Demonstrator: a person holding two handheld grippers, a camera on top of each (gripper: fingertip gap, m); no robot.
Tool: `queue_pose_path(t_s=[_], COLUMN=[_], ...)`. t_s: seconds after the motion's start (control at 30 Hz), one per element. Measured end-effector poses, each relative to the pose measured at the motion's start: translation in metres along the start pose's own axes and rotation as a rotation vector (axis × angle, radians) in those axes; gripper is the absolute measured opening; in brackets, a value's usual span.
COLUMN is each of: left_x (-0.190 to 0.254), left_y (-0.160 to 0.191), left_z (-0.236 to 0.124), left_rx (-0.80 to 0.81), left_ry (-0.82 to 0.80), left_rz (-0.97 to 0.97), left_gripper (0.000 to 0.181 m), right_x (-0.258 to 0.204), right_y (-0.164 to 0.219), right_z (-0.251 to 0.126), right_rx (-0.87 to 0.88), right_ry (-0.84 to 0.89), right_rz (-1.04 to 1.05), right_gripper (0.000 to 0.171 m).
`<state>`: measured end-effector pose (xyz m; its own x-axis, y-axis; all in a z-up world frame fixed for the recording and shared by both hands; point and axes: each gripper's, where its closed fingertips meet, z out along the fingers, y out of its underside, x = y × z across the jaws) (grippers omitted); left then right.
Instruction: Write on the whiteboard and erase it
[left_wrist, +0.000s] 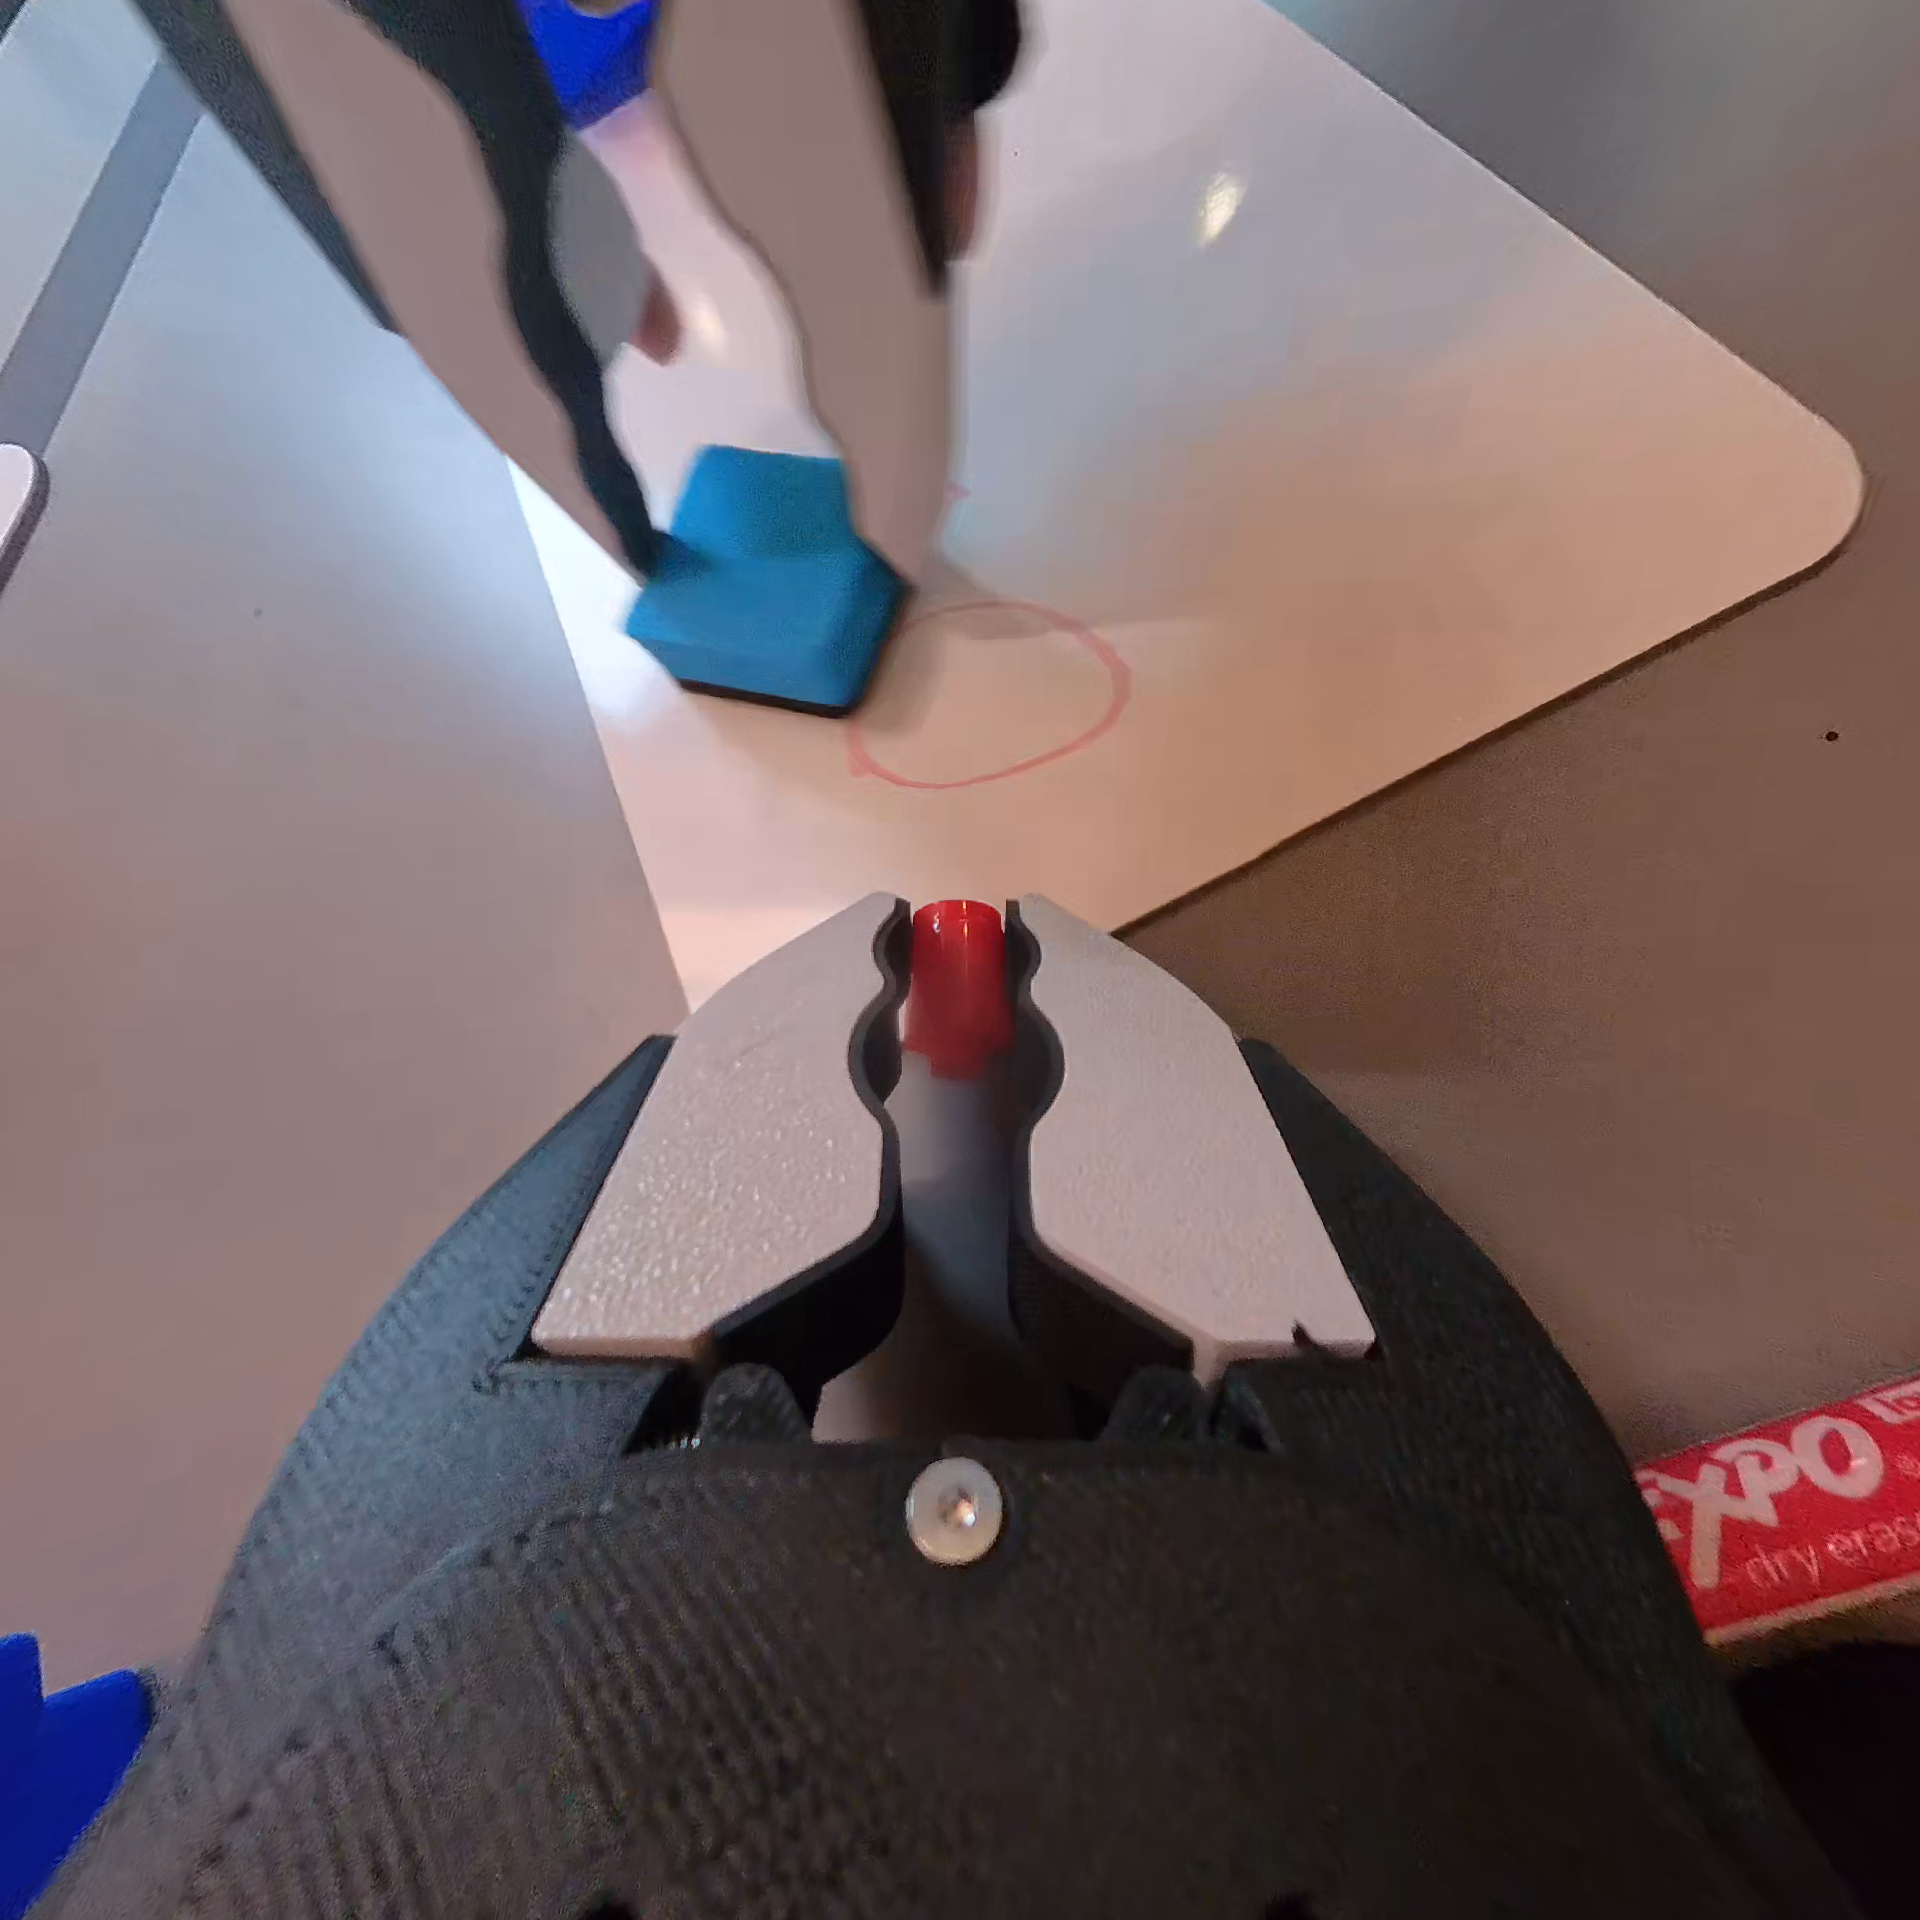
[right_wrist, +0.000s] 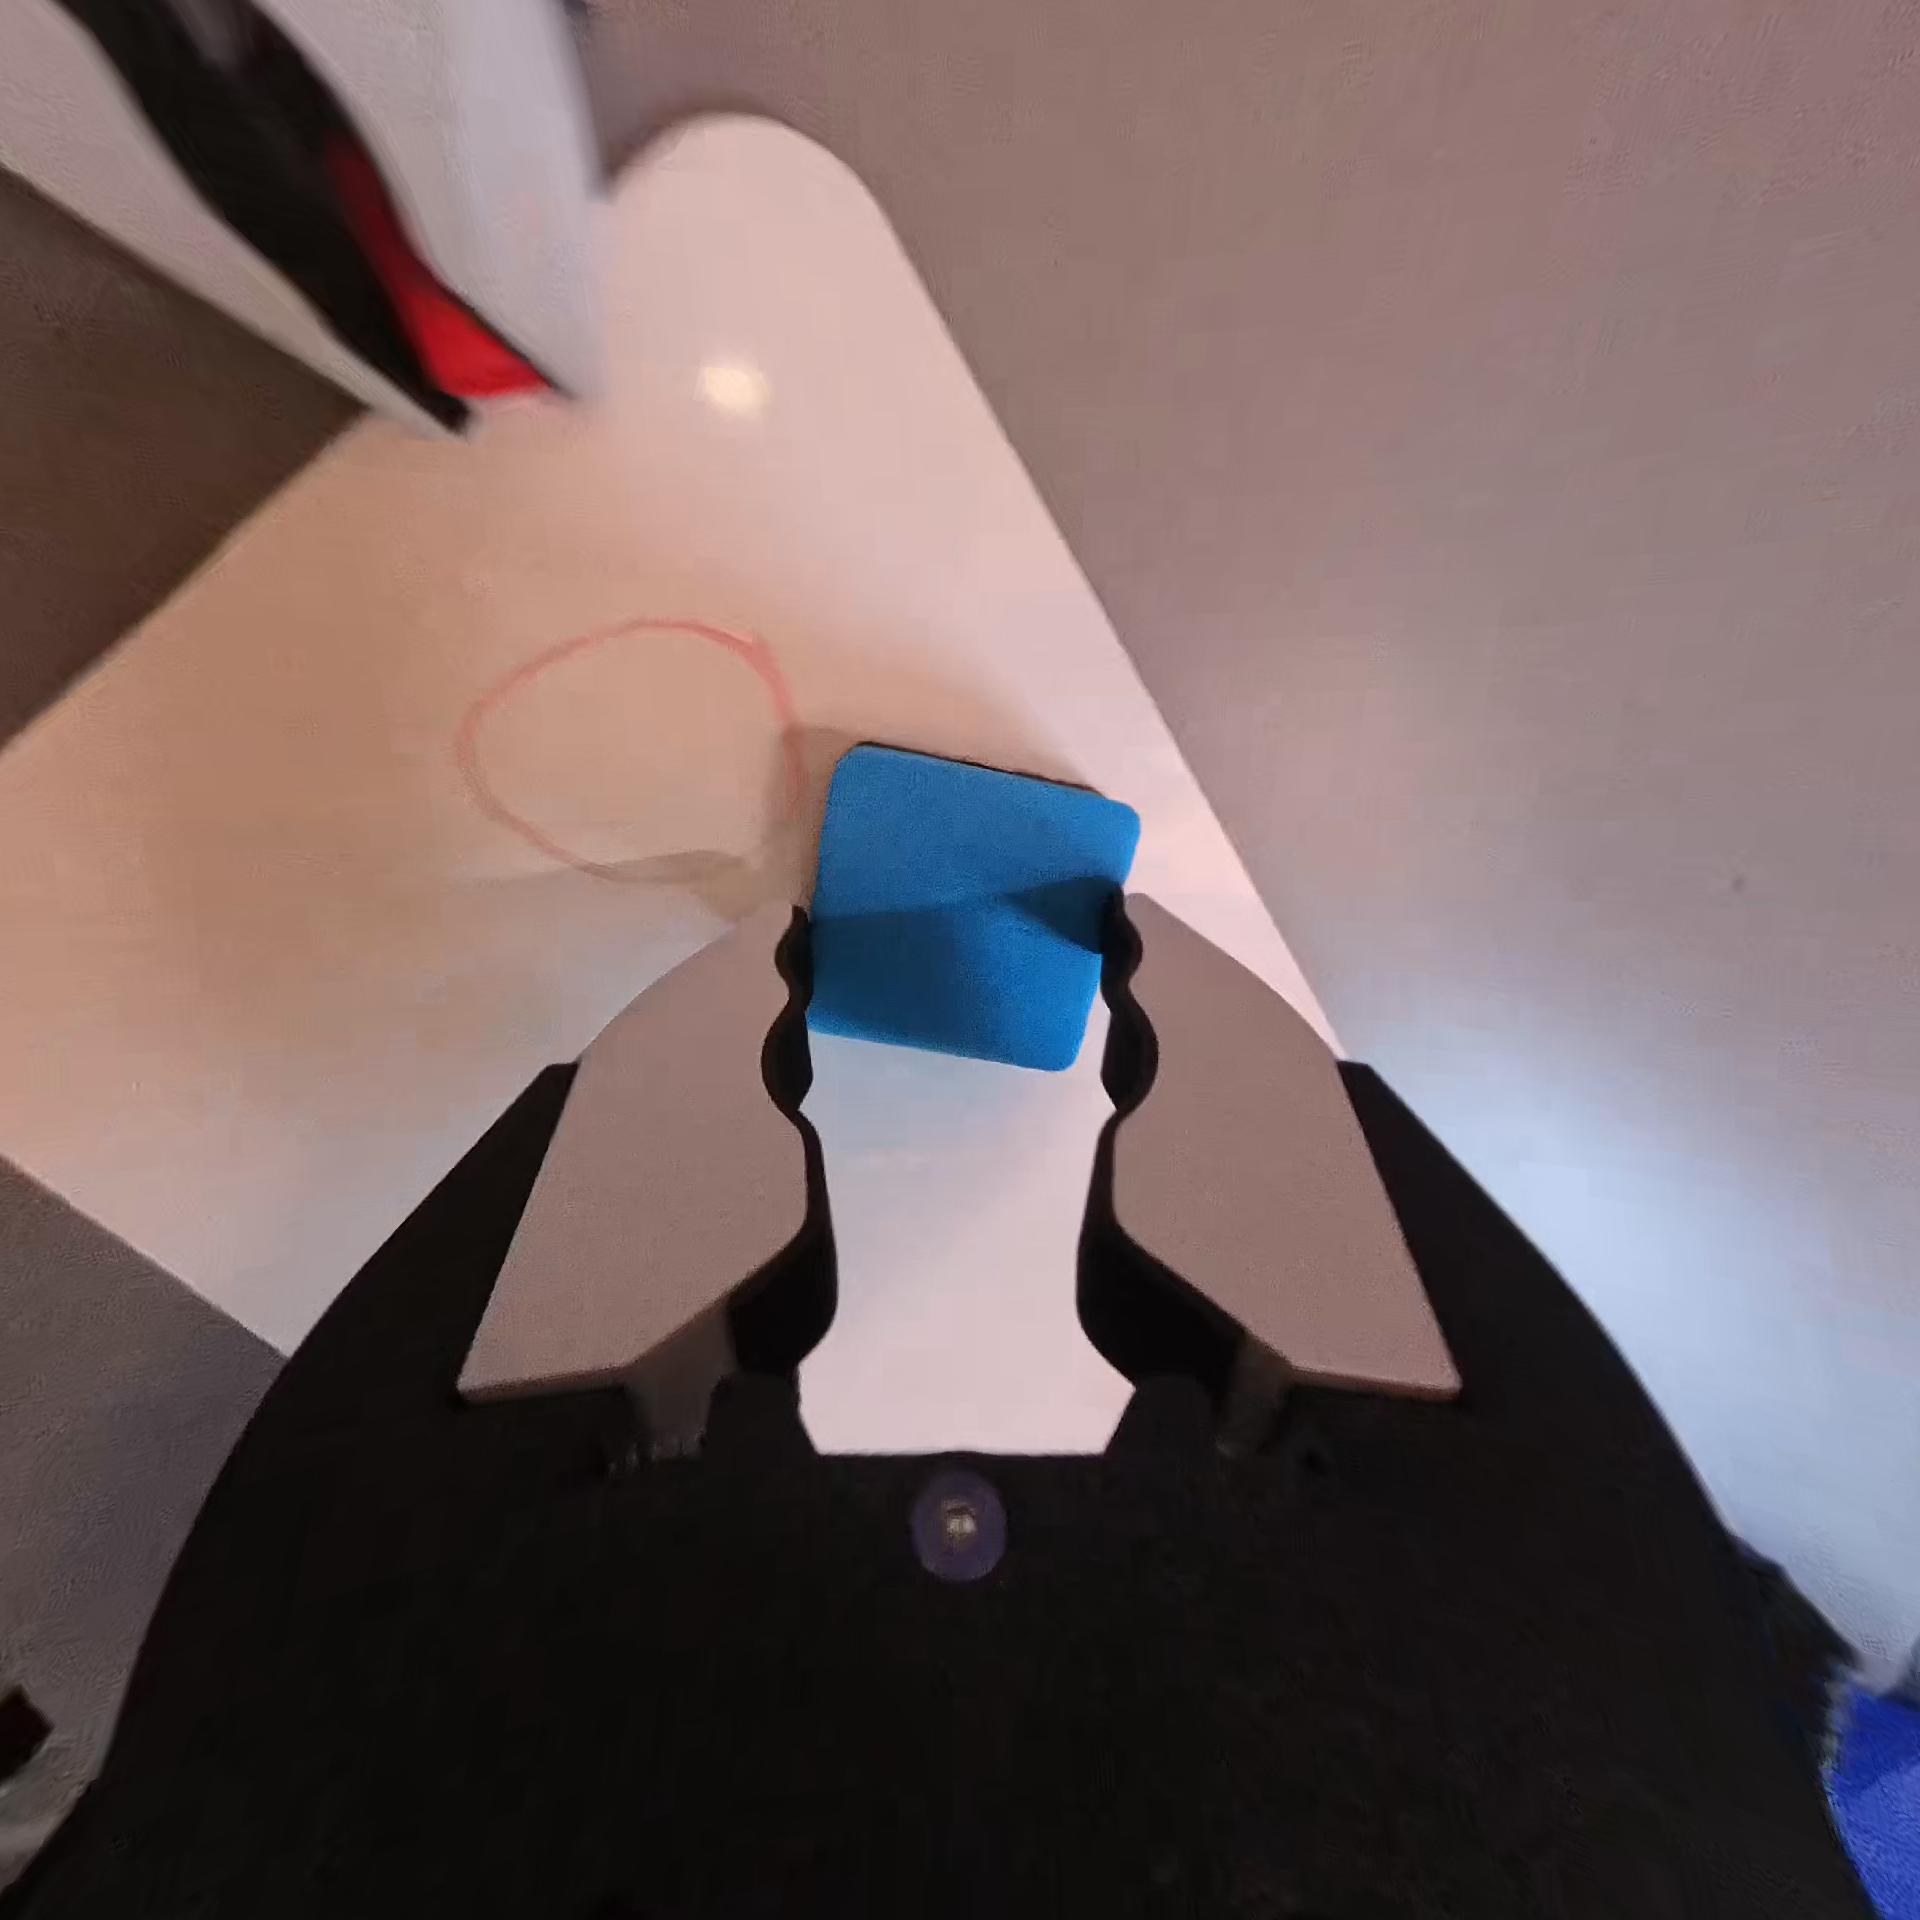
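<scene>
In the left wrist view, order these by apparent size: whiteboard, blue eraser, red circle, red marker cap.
1. whiteboard
2. red circle
3. blue eraser, close to the circle
4. red marker cap, nearest the camera

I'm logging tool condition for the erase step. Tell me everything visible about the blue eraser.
The blue foam block eraser is roughly square with rounded corners, a matte top stepped to a lower ledge, and a thin dark pad underneath. It sits flat near the edge of the white glossy whiteboard, touching the rim of the faint red drawn circle, which looks unerased. The right hand-held gripper is shut on its sides, grey fingers pressing the foam. No wear or stains are discernible.
</scene>
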<state>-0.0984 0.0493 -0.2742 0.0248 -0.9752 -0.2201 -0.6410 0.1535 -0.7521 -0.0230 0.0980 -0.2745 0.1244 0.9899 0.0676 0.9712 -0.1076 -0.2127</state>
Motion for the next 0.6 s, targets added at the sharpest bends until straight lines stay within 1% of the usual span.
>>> queue_pose_path(t_s=[0.03,0.07,0.1,0.13,0.2,0.23,0.27,0.3,0.37,0.4,0.47,0.53,0.6], left_x=[0.0,0.0,0.001,0.001,0.002,0.003,0.004,0.004,0.004,0.004,0.004,0.004,0.004], left_y=[0.0,0.0,0.0,0.0,-0.001,-0.002,-0.003,-0.003,-0.003,-0.003,-0.003,-0.003,-0.003], left_z=[0.0,0.0,0.001,0.001,0.002,0.003,0.003,0.004,0.004,0.004,0.003,0.003,0.004], left_rx=[-0.007,-0.009,-0.009,-0.01,-0.013,-0.014,-0.014,-0.017,-0.021,-0.022,-0.022,-0.021,-0.022], left_ry=[-0.001,-0.004,-0.004,-0.006,-0.008,-0.007,-0.007,-0.009,-0.009,-0.01,-0.011,-0.009,-0.011], left_rz=[-0.001,0.002,0.004,0.003,0.009,0.013,0.016,0.017,0.017,0.019,0.021,0.021,0.022], left_gripper=[0.017,0.017,0.017,0.017,0.017,0.017,0.017,0.017,0.017,0.017,0.017,0.017,0.017], right_x=[-0.017,-0.032,-0.042,-0.042,-0.02,-0.007,-0.001,-0.004,-0.035,-0.051,-0.067,-0.047,-0.02], right_y=[-0.005,-0.002,0.007,0.017,0.032,0.032,0.025,0.013,-0.007,-0.005,0.015,0.033,0.033], right_z=[0.0,-0.002,-0.005,-0.007,-0.009,-0.007,-0.006,-0.003,-0.001,-0.002,-0.008,-0.011,-0.008], right_rx=[0.001,-0.022,-0.05,-0.075,-0.103,-0.093,-0.072,-0.041,0.003,-0.004,-0.042,-0.055,-0.042], right_ry=[-0.012,-0.028,-0.045,-0.045,-0.005,0.009,0.013,0.014,-0.016,-0.031,-0.045,-0.018,0.013], right_rz=[-0.053,-0.104,-0.135,-0.134,-0.059,-0.01,0.03,0.023,-0.08,-0.126,-0.169,-0.073,0.03], right_gripper=[0.054,0.054,0.054,0.054,0.054,0.054,0.054,0.054,0.054,0.054,0.054,0.054,0.054])
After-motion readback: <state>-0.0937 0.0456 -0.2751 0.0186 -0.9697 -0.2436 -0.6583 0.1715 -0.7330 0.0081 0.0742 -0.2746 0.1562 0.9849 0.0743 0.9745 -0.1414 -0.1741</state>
